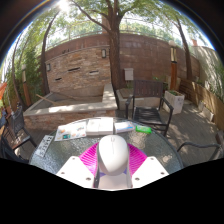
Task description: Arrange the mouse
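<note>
Keyboard sits far left on the counter, dark, angled, partly cut off from my view. Right of it, a white paper or booklet lies flat, with a white box-like item just beside it further along. Can't read either one.

Mouse is dead centre, white, sitting between the fingers of my tool. Pink pads show on both sides of it. Pads look right up against the mouse's sides, no gap I can make out, so I read the tool as closed narrow on the mouse. Can't tell if the mouse is lifted or resting on the counter glass.

Right of the mouse and a bit beyond it, a small green object lies on the counter, well apart from the fingers. Too small to identify.

Beyond the counter on the right, a dark metal chair faces the counter. Behind everything: brick wall, raised stone planter on the left side, tree trunk rising mid-scene. Outdoor patio, daylight.
</note>
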